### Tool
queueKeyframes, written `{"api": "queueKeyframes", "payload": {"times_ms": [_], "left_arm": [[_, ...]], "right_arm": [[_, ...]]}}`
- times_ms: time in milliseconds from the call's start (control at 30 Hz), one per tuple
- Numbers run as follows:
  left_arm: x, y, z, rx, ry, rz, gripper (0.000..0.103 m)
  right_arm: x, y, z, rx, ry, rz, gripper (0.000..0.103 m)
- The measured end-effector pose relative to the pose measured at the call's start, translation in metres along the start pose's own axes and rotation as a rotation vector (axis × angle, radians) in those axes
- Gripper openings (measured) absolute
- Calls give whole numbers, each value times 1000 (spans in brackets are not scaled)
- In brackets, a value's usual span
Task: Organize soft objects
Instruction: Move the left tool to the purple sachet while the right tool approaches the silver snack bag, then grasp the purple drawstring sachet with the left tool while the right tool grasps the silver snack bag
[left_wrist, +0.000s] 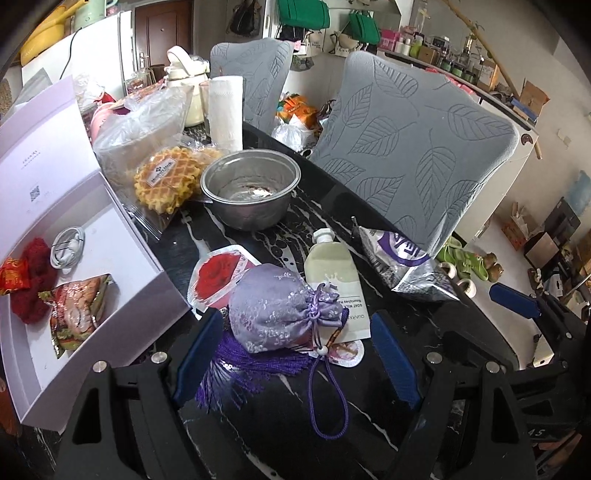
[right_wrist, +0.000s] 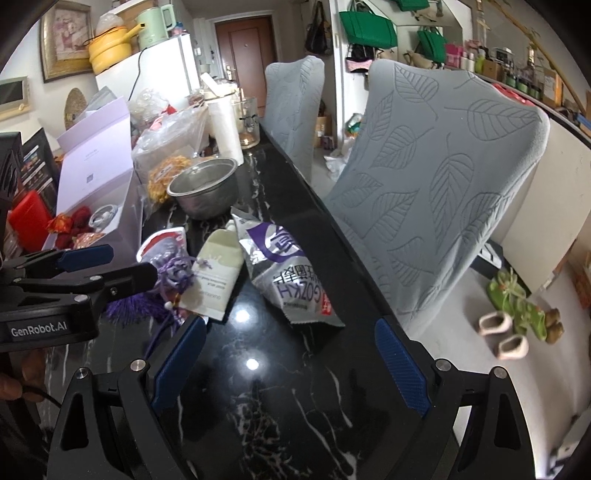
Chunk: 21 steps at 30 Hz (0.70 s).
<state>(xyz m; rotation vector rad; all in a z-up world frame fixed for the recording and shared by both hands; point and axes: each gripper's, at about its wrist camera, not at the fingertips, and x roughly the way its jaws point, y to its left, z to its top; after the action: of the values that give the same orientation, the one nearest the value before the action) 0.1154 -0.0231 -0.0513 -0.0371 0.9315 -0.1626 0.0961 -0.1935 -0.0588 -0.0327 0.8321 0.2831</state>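
The left gripper (left_wrist: 297, 350) hangs over the purple brocade sachet (left_wrist: 277, 306), its jaws spread wide on either side of the pouch without pressing it. The sachet lies on the black marble table (left_wrist: 280, 417), partly on top of a white spouted lotion pouch (left_wrist: 334, 273) and beside a red rose packet (left_wrist: 216, 275). The step in hand looks like the approach to a grasp of the sachet. Next, the jaws need to sink around its plump body, clear of the tassel (left_wrist: 236, 365) and cord loop (left_wrist: 328, 398), then close. The open white box (left_wrist: 110, 266), already holding 1 red knitted piece (left_wrist: 31, 280), seems the destination. The right gripper (right_wrist: 291, 363) hovers with jaws spread and empty near the silver snack bag (right_wrist: 284, 273).
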Motion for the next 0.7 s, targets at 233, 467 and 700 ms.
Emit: {"api": "queueKeyframes", "payload": {"times_ms": [233, 467, 700], "left_arm": [[25, 7, 8, -14, 57, -12, 82], [42, 10, 9, -18, 87, -17, 82], [53, 13, 10, -11, 101, -4, 82]], "right_arm": [[24, -5, 13, 11, 20, 17, 94], [45, -9, 24, -10, 42, 35, 94], [61, -8, 32, -33, 65, 67, 94]]}}
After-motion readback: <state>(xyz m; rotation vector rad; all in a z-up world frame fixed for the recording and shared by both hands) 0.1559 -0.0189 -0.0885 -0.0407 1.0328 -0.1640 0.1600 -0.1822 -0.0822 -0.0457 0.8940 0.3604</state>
